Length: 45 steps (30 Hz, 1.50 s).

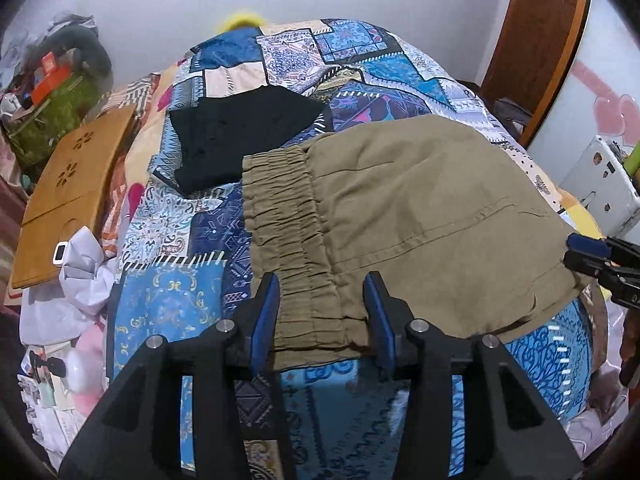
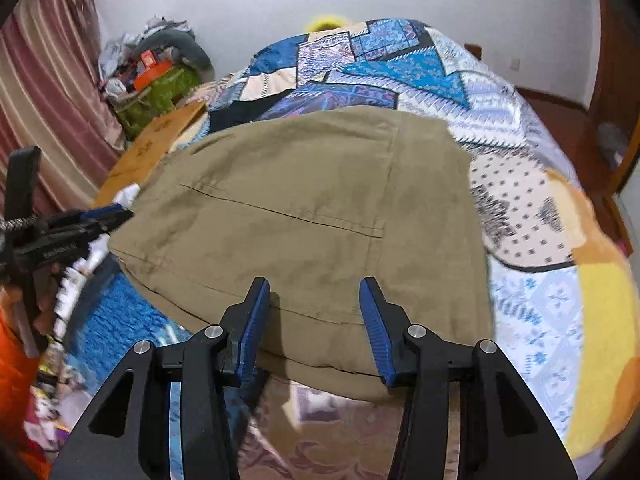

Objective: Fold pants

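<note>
Olive-khaki pants (image 1: 400, 208) lie folded flat on the patchwork bedspread (image 1: 172, 312), the elastic waistband (image 1: 288, 240) toward the left. My left gripper (image 1: 322, 312) is open, its blue pads either side of the waistband's near end, holding nothing. My right gripper (image 2: 314, 312) is open over the near edge of the pants (image 2: 312, 208), holding nothing. It also shows at the right edge of the left wrist view (image 1: 592, 256). The left gripper shows at the left of the right wrist view (image 2: 100, 220).
A folded black garment (image 1: 240, 136) lies on the bed beyond the waistband. A wooden lap tray (image 1: 68, 192) rests at the bed's left edge, with clutter and a green box (image 1: 56, 116) behind it. A wooden door (image 1: 540, 40) stands at the right.
</note>
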{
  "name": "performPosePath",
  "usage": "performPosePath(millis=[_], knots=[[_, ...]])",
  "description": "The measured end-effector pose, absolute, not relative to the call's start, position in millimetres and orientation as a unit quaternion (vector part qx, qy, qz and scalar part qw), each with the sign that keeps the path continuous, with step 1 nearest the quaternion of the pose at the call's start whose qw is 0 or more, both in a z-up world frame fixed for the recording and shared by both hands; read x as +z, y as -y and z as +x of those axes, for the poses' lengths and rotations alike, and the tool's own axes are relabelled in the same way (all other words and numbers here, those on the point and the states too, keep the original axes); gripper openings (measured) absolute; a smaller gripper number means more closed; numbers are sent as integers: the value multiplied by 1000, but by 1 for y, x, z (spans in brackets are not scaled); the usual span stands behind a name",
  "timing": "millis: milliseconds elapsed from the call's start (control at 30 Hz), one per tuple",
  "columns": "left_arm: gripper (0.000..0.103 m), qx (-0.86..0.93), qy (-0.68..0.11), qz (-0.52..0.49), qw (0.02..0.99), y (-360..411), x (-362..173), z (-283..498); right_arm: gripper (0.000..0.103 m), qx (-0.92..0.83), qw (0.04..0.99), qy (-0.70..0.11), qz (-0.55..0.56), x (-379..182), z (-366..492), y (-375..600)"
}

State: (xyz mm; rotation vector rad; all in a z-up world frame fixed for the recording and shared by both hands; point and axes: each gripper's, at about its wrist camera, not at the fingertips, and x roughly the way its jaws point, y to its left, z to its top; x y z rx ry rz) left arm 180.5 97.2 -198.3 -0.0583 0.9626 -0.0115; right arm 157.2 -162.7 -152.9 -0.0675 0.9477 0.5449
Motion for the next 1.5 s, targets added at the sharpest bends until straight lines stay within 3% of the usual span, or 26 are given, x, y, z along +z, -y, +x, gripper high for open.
performPosePath(millis=[500,667,900,967,1100,1500], knots=[[54,17,-460,-7,888,-107,-207,165,40,207,869,-450,-7,-156,139,212],[60,18,-456,-43,889,-117,-207,165,43,204,860,-466,38,-158,142,229],[61,37,-434,-22,900,-113,-181,169,46,199,872,-448,3,-133,148,223],[70,42,-424,-15,904,-114,-171,172,46,199,878,-434,4,-123,152,223],[80,46,-401,-23,915,-122,-152,186,46,201,891,-407,-1,-103,171,220],[80,61,-397,-37,915,-144,-148,253,46,209,907,-364,-17,-83,245,200]])
